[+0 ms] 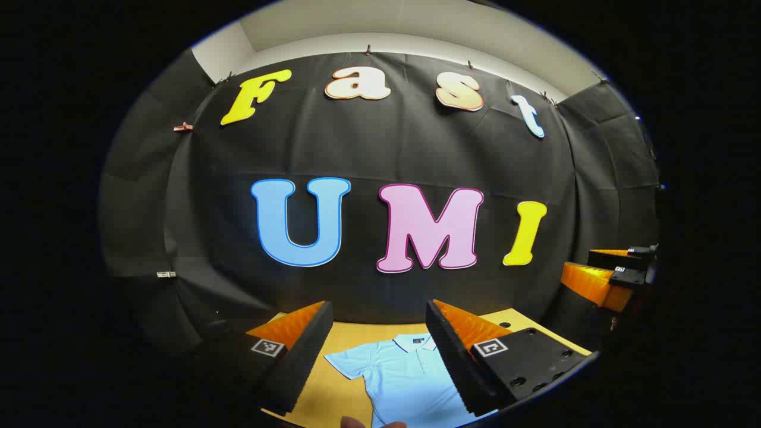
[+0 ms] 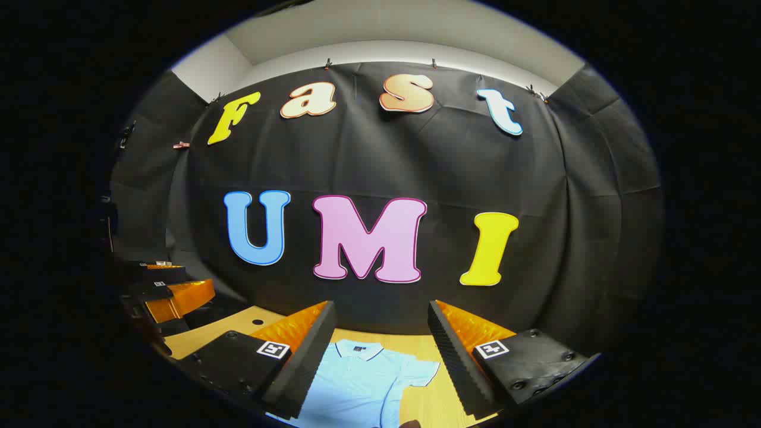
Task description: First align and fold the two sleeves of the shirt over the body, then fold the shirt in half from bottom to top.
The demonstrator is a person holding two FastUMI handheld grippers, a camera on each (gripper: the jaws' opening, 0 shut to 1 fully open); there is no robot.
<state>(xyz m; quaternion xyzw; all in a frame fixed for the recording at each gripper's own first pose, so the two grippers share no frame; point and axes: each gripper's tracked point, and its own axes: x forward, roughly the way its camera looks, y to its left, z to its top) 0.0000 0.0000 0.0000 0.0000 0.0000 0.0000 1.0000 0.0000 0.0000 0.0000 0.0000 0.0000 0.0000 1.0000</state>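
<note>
Between both grippers' parted fingers (image 1: 300, 351), light-blue shirt (image 1: 404, 380) lies flat below.

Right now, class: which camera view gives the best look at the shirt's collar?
The right gripper view: the collar lies whole in the gap between the open tongs, atop the pale blue shirt. In the left gripper view the collar is partly cut off by one finger of the tongs.

Both views are sharp at centre, with strong fisheye curvature toward the edges. Light falls from above: the shirt (image 1: 404, 374) and table (image 1: 351, 339) are bright, the edges dim.
</note>
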